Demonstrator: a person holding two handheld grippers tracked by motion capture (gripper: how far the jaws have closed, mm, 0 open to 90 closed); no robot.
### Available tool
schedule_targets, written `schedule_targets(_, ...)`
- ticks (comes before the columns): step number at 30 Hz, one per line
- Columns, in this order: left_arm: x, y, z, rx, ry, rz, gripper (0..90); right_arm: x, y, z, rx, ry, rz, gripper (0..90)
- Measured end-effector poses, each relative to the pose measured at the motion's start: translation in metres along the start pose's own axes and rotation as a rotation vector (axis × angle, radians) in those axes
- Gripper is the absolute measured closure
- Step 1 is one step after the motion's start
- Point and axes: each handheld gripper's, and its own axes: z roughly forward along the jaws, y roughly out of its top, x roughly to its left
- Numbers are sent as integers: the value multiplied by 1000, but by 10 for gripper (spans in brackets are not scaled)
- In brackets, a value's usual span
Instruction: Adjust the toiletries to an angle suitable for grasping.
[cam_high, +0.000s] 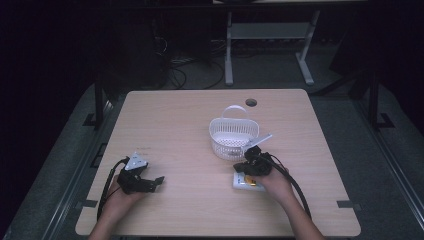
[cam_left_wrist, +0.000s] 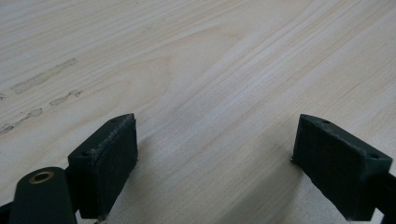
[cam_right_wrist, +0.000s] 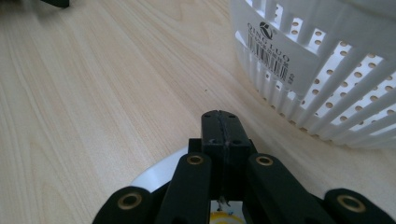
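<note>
High view first: the right gripper (cam_high: 254, 162) sits just in front of the white basket (cam_high: 233, 131), on the person's side of it, hovering over a small white pack (cam_high: 243, 182) with a yellow spot that lies flat on the counter (cam_high: 190, 115). My guess is the pack is headed for the basket, which is why the hand is parked so near it. The pack's long axis looks to run roughly side to side, but it's half hidden, so don't quote me. The left gripper (cam_high: 150, 182) rests well left of the basket, idle.

Left gripper view: fingers (cam_left_wrist: 109, 161) spread wide apart, only bare wood between them.

Right gripper view: fingers (cam_right_wrist: 223, 135) clenched tight together with nothing between them, pointing past the basket's wall, with the pack's white edge (cam_right_wrist: 156, 175) just under them.
</note>
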Motion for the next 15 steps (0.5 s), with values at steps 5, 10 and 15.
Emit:
schedule_targets(5, 0, 0, 0, 0, 0, 0, 134, -1, 1, 2, 10, -9, -3, 898)
schedule_targets(10, 0, 0, 0, 0, 0, -1, 134, 1, 1, 6, 31, -3, -4, 898)
schedule_targets(15, 0, 0, 0, 0, 0, -1, 134, 3, 0, 7, 40, -1, -8, 898)
